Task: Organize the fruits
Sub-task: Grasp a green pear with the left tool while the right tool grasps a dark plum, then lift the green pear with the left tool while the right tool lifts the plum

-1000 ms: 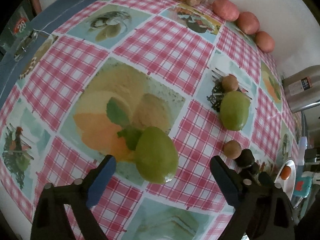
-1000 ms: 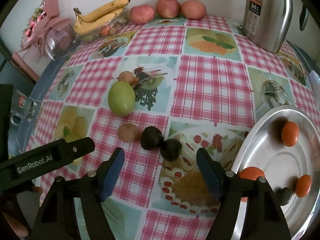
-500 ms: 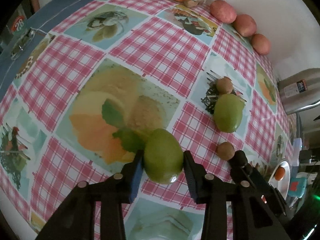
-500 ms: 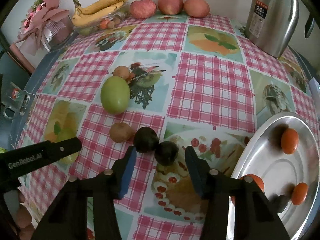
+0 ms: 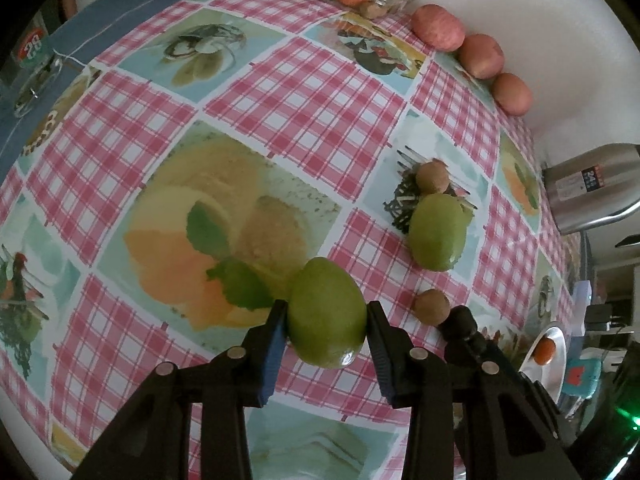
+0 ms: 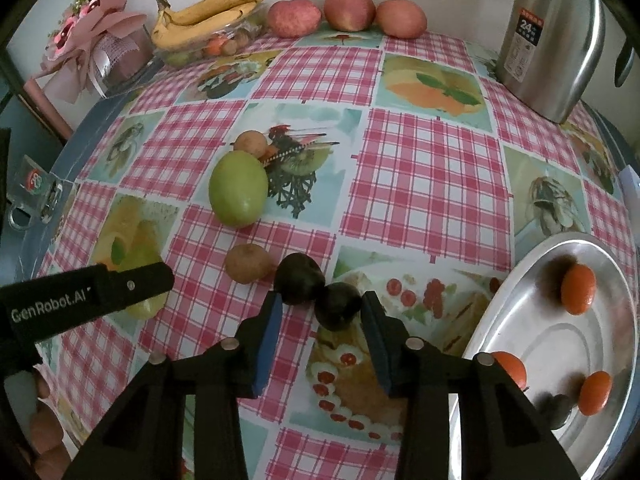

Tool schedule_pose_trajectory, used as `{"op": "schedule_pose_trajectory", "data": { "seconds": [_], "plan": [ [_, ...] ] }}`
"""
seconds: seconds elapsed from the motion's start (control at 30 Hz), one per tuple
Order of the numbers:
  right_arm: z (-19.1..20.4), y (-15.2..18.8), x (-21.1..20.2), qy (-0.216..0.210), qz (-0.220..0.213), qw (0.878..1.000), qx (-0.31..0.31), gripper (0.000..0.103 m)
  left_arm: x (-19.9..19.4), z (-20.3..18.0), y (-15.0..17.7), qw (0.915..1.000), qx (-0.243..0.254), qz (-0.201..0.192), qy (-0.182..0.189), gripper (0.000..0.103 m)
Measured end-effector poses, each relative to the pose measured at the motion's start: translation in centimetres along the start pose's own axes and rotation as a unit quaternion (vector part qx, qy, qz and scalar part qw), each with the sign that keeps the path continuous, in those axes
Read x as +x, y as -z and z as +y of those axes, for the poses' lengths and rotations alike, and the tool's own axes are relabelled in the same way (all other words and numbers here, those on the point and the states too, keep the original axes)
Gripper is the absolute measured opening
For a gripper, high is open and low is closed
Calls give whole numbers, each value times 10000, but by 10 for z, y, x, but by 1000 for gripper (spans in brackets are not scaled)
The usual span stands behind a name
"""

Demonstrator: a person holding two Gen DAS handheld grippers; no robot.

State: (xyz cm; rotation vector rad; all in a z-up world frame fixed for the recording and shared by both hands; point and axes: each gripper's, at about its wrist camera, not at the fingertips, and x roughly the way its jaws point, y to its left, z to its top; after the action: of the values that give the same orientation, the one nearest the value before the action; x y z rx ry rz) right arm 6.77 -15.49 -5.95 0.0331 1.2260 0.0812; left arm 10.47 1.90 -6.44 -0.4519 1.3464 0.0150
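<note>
My left gripper [image 5: 326, 316] is shut on a green mango [image 5: 326, 320] near the table's front edge. A second green mango [image 5: 438, 232] lies further right beside two brown kiwis [image 5: 431, 176] [image 5: 431, 306]. My right gripper [image 6: 320, 312] has its jaws around two dark plums [image 6: 300, 278] [image 6: 338, 306]; the right pad touches the nearer plum, the left pad sits beside the other. The second mango [image 6: 239, 189] and a kiwi [image 6: 249, 263] lie just beyond. A silver plate [image 6: 520, 344] at the right holds three oranges [image 6: 578, 288] and a dark fruit.
Bananas [image 6: 212, 10] over a clear container, three red apples [image 6: 348, 10] and a steel kettle [image 6: 554, 36] stand along the back wall. A pink bouquet [image 6: 92, 52] sits at the back left. The left gripper's arm [image 6: 84, 296] crosses the right view.
My left gripper closed on the green mango. My right gripper moved forward and narrowed its jaws around the two dark plums.
</note>
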Motion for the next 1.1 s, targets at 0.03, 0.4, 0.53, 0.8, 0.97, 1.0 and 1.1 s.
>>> {"op": "schedule_pose_trajectory", "data": {
  "seconds": [0.03,0.4,0.53,0.8,0.97,1.0,1.1],
  "plan": [
    [-1,0,0,-26,4,10000,15,42,0,0,0,10000,-1,-8,11,41],
    [-1,4,4,229,195,9995,-79,31,-6,1,-1,10000,-5,-33,86,41],
    [-4,5,7,200,184,9996,-5,31,-6,1,-1,10000,-7,-37,79,41],
    [-2,2,7,202,106,9997,-21,30,-4,-1,-1,10000,22,-28,60,41],
    [-4,2,7,199,114,9997,15,25,-4,-2,0,10000,28,-31,67,41],
    [-5,2,7,201,111,9997,17,25,-3,-2,0,10000,37,-30,73,41],
    [-4,3,7,227,113,9997,-14,25,-2,-4,0,9999,49,-27,91,41]
  ]
}}
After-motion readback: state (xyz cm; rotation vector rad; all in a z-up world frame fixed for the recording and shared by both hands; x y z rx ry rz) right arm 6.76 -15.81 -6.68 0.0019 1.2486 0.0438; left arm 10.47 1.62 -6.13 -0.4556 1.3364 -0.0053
